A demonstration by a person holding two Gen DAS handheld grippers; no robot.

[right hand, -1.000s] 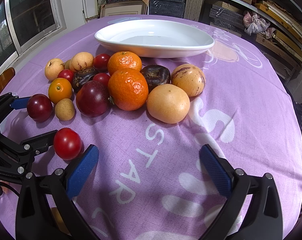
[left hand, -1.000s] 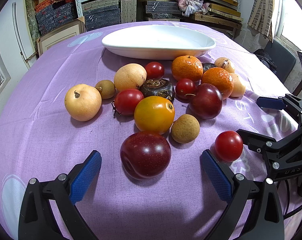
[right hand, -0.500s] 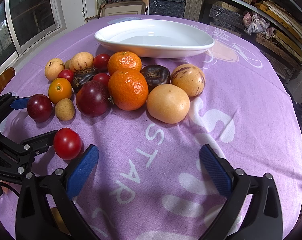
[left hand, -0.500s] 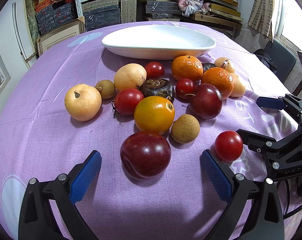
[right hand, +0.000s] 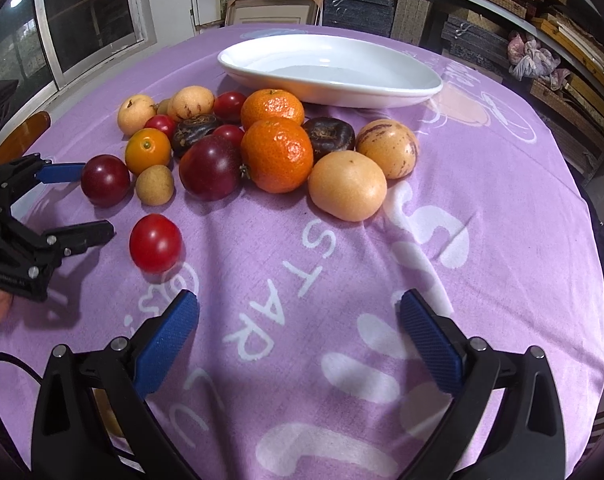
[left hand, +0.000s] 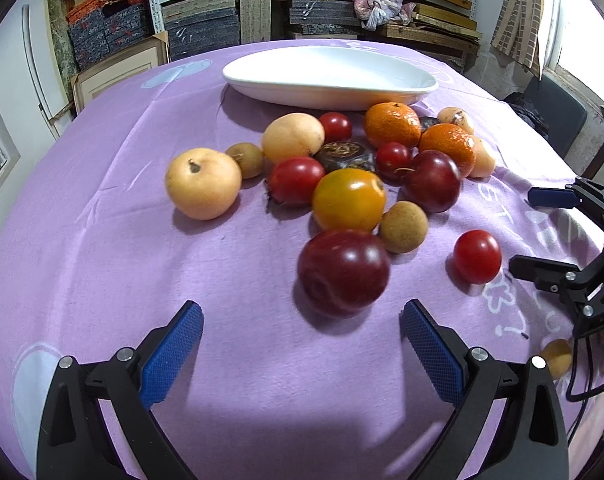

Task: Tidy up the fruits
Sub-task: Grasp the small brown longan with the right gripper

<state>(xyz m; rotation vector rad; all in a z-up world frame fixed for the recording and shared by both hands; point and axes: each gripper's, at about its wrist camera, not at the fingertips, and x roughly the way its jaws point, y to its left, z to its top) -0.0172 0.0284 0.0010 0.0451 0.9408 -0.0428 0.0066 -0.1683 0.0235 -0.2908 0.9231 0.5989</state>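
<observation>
A cluster of fruit lies on the purple tablecloth in front of an empty white dish [left hand: 330, 76]. Nearest my left gripper [left hand: 300, 332] is a dark red plum [left hand: 344, 272], just beyond its open fingertips and a little right of centre. Behind the plum sit a yellow-orange tomato [left hand: 348, 200] and a small brown fruit [left hand: 404, 226]. A lone red tomato [right hand: 155, 243] rests left of my right gripper [right hand: 298, 312], which is open over bare cloth. Two oranges [right hand: 277, 154] and a second plum [right hand: 210, 168] lie farther back, before the dish [right hand: 330, 72].
A pale pear [left hand: 202, 184] sits apart at the cluster's left. A small yellow fruit [left hand: 558, 358] lies near the table's right edge under the right gripper's cable. Shelves [left hand: 310, 0] of stacked boxes stand behind the table, and a window [right hand: 86, 12] is at the left.
Both wrist views have shifted: the fruit now sits higher and further right in each frame, so both grippers have drawn back slightly. Both stay open, and no fruit has moved.
</observation>
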